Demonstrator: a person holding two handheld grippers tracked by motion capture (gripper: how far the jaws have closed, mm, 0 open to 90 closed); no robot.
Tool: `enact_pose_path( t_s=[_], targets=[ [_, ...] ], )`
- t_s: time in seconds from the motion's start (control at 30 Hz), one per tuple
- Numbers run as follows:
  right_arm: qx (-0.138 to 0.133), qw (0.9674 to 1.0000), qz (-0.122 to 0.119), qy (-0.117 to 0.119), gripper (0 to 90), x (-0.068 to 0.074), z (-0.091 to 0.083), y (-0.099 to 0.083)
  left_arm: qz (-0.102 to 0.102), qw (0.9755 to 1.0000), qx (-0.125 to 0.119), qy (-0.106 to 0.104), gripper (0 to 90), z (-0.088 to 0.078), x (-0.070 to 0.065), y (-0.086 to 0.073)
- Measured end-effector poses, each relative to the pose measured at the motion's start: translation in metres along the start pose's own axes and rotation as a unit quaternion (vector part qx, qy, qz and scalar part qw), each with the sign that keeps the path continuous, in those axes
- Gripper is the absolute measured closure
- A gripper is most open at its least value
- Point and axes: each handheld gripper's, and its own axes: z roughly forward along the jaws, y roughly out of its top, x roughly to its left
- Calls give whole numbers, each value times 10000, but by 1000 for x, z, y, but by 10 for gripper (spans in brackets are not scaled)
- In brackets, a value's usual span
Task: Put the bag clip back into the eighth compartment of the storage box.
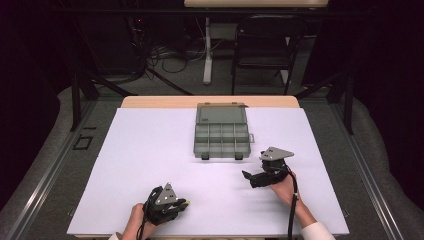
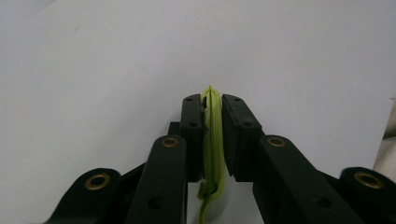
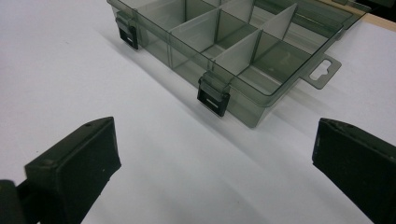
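At the lower left of the high view, the left gripper [image 1: 184, 204] pinches a thin yellow-green rubbery band [image 2: 212, 140] between its pads. Lower right, the right gripper [image 1: 246, 175] stands spread wide, facing the open smoky-grey plastic compartment box [image 1: 221, 132] at centre.

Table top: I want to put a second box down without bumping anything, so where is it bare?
The white table is bare left of the compartment box, and also between the box and the left gripper. Tighter at the right: the right gripper sits near the box's front corner.
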Motion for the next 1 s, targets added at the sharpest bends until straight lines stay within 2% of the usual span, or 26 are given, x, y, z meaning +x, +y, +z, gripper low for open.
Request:
enact_pose_path(
  t_s=[1.0],
  targets=[
    [-39,10000,-13,-28,0,-2,-1,-1,110,9995,-212,200,793,-1,4,8]
  ],
)
